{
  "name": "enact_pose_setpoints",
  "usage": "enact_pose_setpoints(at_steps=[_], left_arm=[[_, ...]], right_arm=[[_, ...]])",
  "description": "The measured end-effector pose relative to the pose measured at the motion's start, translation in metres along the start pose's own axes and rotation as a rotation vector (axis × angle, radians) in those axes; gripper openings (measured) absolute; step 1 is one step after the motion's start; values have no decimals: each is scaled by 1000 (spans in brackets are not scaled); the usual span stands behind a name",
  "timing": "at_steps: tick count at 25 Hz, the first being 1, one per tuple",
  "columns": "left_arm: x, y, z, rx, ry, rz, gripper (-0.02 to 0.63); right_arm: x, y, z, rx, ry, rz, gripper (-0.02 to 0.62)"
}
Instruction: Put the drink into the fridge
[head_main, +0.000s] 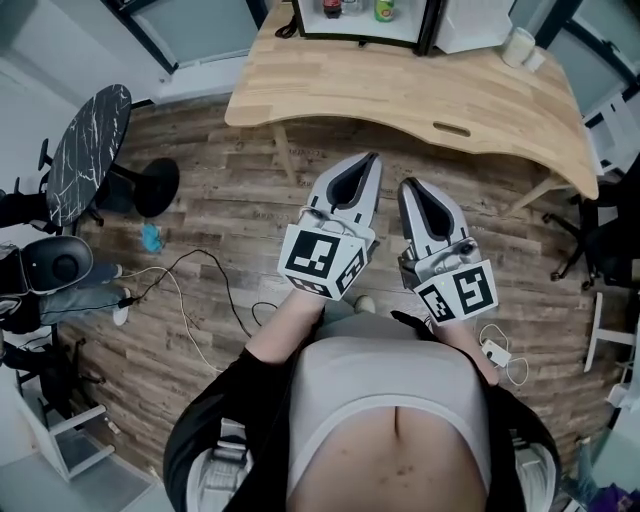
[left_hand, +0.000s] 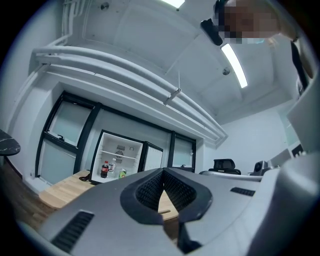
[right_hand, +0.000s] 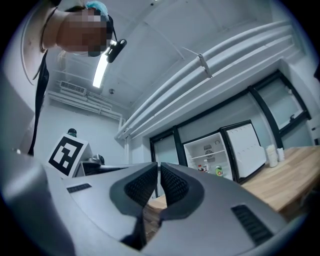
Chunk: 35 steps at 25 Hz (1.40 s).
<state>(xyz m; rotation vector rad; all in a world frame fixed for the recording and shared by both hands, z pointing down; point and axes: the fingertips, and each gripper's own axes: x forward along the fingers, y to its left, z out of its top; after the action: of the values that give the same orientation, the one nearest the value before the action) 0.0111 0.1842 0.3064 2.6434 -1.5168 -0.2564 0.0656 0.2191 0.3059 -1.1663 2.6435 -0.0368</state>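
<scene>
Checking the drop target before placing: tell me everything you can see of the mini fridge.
The mini fridge is a small black-framed cabinet with a white interior. It stands upright at the back of the wooden desk, in front of the windows. Its door, white on the inside, is swung open to the right. One shelf divides the interior. On its floor stand a dark cola bottle, a pale bottle and a green can.

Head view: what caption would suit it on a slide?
Person with left gripper and right gripper, both shut, faces a desk bearing an open fridge stocked with drinks.
</scene>
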Motion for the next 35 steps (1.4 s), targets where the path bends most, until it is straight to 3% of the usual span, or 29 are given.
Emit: enact_pose_setpoints(at_steps=[16,35], left_arm=[[-31,0,10,-5,20,-54,6],[-44,18,12,-9,13,-41,6]], right_arm=[[-2,40,5,-15,-4,-22,40],[15,62,-1,-40,11,22,37]])
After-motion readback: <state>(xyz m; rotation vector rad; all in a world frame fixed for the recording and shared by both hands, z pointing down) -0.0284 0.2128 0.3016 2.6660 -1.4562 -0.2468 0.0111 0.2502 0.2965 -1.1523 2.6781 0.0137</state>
